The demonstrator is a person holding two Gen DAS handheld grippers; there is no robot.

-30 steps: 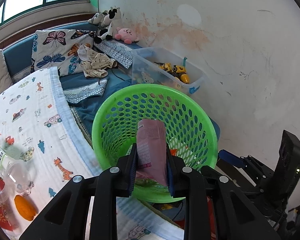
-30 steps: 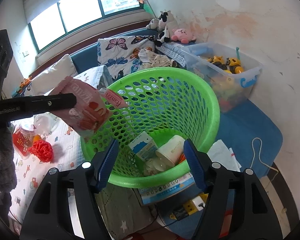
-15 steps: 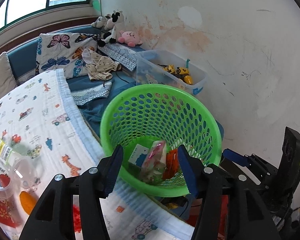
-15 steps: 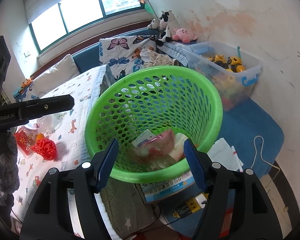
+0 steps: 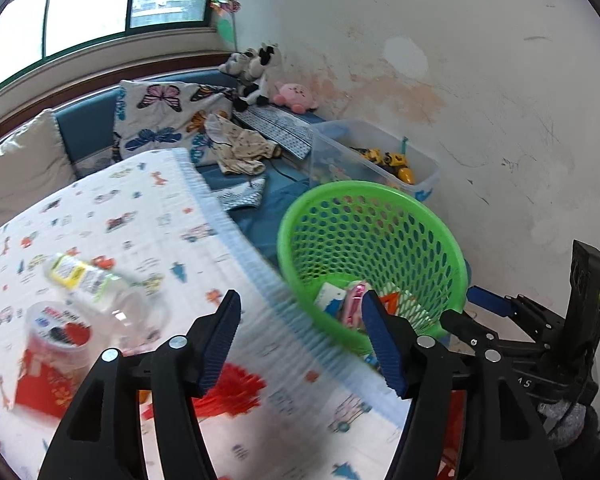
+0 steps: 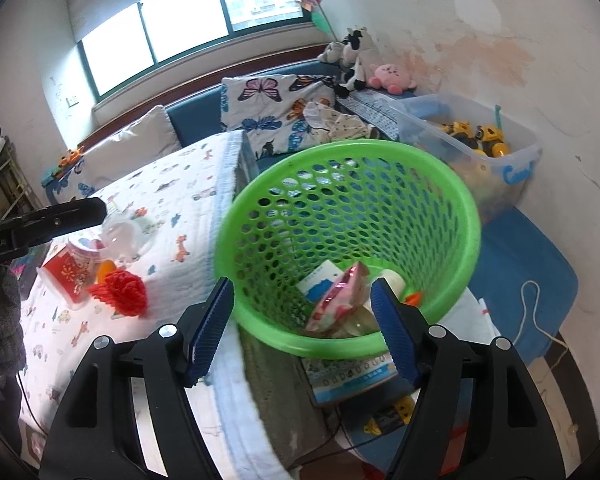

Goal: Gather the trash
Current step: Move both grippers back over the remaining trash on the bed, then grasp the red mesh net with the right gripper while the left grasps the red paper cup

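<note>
A green mesh basket (image 5: 380,216) (image 6: 340,208) stands beside the blanket-covered table. In it lies a pink snack wrapper (image 6: 336,300) (image 5: 354,304) on a white-blue carton and a cup. My left gripper (image 5: 300,340) hangs over the table's edge, its jaws opening with nothing between them. On the blanket lie a clear bottle (image 5: 96,288), a red tub (image 5: 48,360) and a red net (image 5: 228,392) (image 6: 120,292). My right gripper (image 6: 302,328) stays at the basket's near rim, its jaws opening and its pads clear of the rim.
A clear toy box (image 6: 480,140) sits by the stained wall behind the basket. Cushions and plush toys (image 5: 256,72) line the blue bench under the window. A booklet (image 6: 352,376) and a white cord (image 6: 536,320) lie on the blue floor mat.
My left gripper opened and let the pink wrapper fall into the basket, then swung left over the table. My right gripper widened a little and drew slightly back.
</note>
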